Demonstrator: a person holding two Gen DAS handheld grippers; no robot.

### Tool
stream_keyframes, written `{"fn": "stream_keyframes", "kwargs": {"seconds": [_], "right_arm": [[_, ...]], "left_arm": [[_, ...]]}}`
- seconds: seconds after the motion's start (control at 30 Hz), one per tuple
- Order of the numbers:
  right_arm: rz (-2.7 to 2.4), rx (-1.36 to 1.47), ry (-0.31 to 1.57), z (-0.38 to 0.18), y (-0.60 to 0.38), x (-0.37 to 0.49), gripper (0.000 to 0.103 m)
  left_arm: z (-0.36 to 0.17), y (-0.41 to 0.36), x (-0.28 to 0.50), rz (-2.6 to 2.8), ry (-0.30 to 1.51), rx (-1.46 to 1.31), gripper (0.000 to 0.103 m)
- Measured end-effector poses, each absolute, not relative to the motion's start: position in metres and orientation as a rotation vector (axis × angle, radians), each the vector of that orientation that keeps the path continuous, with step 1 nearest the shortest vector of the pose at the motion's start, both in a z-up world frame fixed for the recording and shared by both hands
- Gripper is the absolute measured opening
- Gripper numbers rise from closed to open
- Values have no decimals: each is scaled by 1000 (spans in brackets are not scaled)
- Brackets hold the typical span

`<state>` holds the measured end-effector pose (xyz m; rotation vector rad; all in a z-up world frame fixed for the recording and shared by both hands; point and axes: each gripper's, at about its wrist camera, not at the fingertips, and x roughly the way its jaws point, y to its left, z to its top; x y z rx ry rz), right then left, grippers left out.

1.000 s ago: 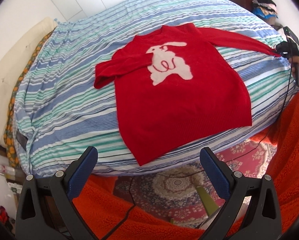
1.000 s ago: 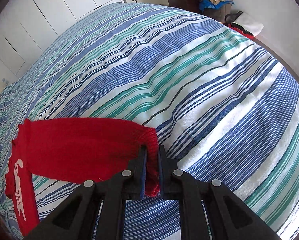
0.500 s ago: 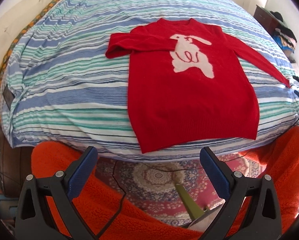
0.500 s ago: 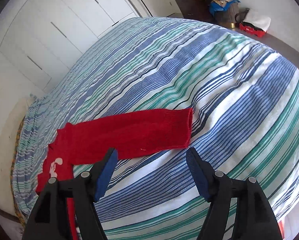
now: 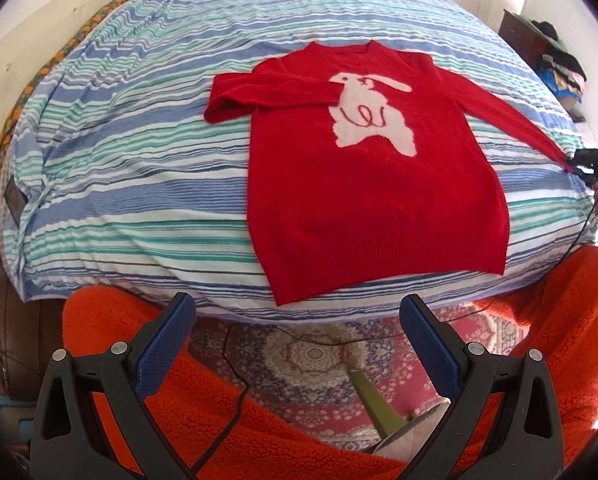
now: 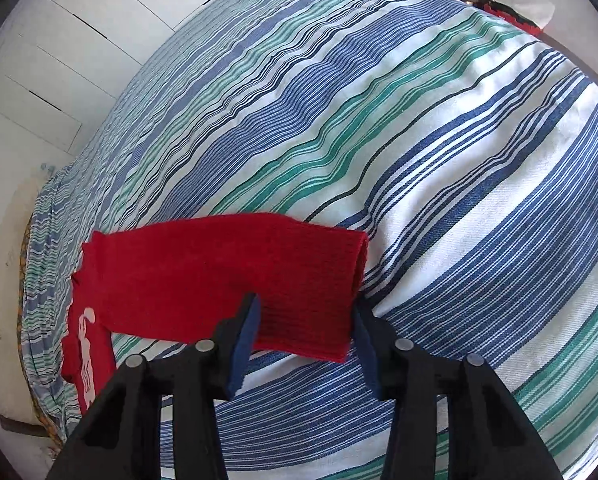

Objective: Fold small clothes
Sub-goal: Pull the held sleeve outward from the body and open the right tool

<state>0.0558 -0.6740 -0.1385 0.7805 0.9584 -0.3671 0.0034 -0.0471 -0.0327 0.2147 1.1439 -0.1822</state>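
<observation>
Bedspread (image 5: 131, 168): bare striped cloth lay from 9 to 12 o'clock of the sweater (image 5: 363, 184).
Folded sleeve (image 5: 267, 92): lay across the chest at 10 o'clock.
Right gripper (image 6: 305, 330): fingers parted, straddling the cuff (image 6: 319, 296) at 12 o'clock.

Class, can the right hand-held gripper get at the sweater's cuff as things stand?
Probably yes: the right hand-held gripper is open, its fingers either side of the cuff, with only the bedspread beneath.
</observation>
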Motion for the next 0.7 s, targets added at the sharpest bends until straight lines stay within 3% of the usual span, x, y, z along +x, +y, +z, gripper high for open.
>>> {"fn": "stream_keyframes", "kwargs": {"seconds": [0.03,0.1,0.17,0.2,0.37,0.57,0.7], "right_arm": [[-448,748,983,-139,-678,54,16],[-545,694,1003,-137,-683,49,20],[-591,640,982,-124,-679,40,46],[-589,618,949,-113,-670,34,67],[-417,517,764,-65,-588,-4,73],[-236,406,686,-65,-469,-21,77],[-177,379,669,-67,-429,-24,77]], "left_arm": [[-33,-46,4,-180,1146,211,102],[-36,-43,7,-175,1150,206,102],[-37,-39,10,-160,1141,212,102],[-38,-38,12,-154,1126,218,102],[-46,-47,39,-203,1016,323,102],[-75,-106,124,-302,754,719,102],[-107,-142,201,-374,793,797,99]]}}
